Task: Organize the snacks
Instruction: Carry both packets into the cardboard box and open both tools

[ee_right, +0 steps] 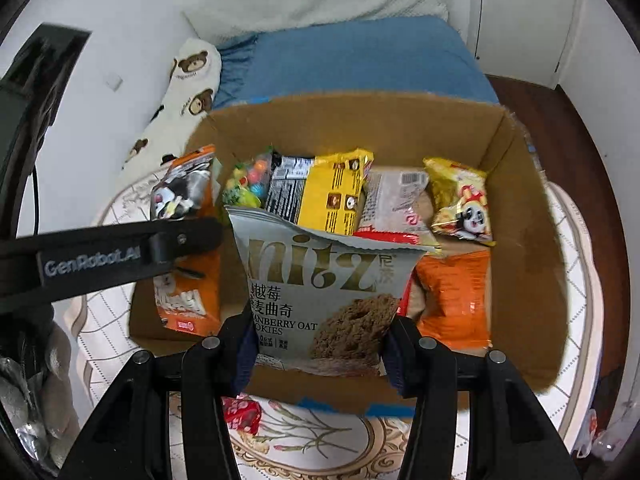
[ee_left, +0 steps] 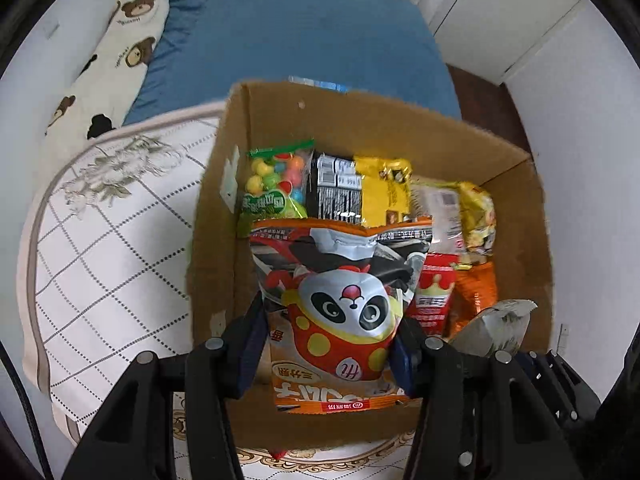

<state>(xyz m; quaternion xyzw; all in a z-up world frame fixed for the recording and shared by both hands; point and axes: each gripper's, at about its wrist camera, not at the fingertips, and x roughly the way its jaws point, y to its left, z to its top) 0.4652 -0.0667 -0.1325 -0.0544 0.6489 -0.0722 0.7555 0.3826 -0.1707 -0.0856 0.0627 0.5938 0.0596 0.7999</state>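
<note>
An open cardboard box (ee_left: 224, 184) stands on a patterned mat and holds several snack packs: a candy bag (ee_left: 276, 184), a black and yellow pack (ee_left: 360, 192), a yellow panda pack (ee_right: 460, 204), an orange bag (ee_right: 456, 300). My left gripper (ee_left: 328, 344) is shut on an orange panda snack bag (ee_left: 340, 304) and holds it over the box's near left part. My right gripper (ee_right: 320, 340) is shut on a grey oat cookie bag (ee_right: 320, 292) over the near middle of the box (ee_right: 532, 264). The left gripper and its bag (ee_right: 188, 240) also show in the right wrist view.
The box sits on a floral mat (ee_left: 100, 240) over a bed with a blue sheet (ee_left: 300, 36). A bear-print pillow (ee_left: 116, 52) lies along the left wall. A small red snack pack (ee_right: 240, 416) lies on the mat before the box. Dark wooden floor (ee_right: 560, 128) is at right.
</note>
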